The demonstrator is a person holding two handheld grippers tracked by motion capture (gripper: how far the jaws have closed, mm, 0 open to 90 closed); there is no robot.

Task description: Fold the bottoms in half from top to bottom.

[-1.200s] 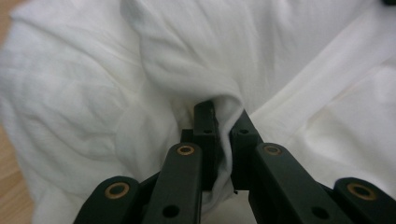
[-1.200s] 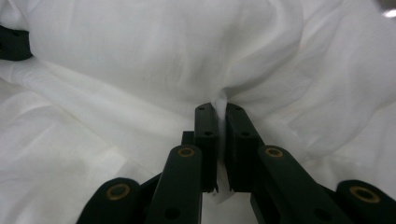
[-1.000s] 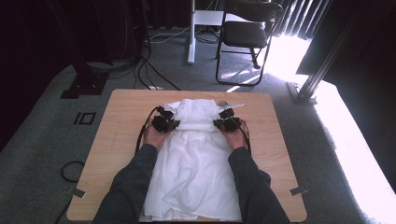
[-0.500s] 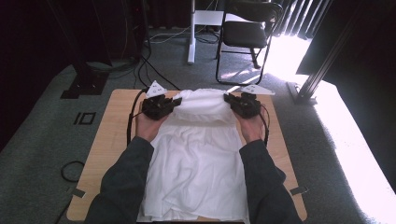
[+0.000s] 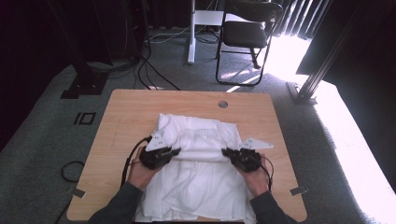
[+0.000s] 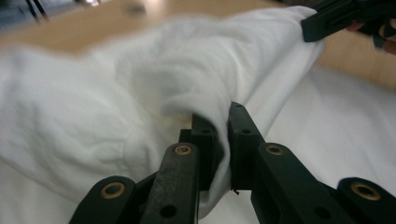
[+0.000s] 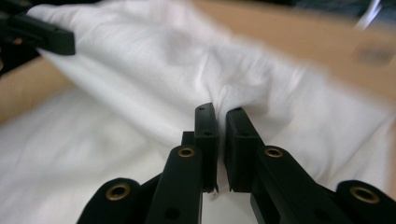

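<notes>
- The left gripper [image 6: 223, 140] is pinching a fold of the white cloth [image 5: 198, 140], jaws clamped on it
- The right gripper [image 7: 222, 140] is clamping the same fold, directly across from the left
- The cloth is lying on the wooden table [image 5: 130, 107], spreading out between both grippers

1. I pulled my left gripper [image 5: 173, 152] and my right gripper [image 5: 227, 152] from the far edge of the table [image 5: 126, 112] back toward me.
2. The far end of the white cloth [image 5: 198, 140] came with them and now lies folded over the middle part.
</notes>
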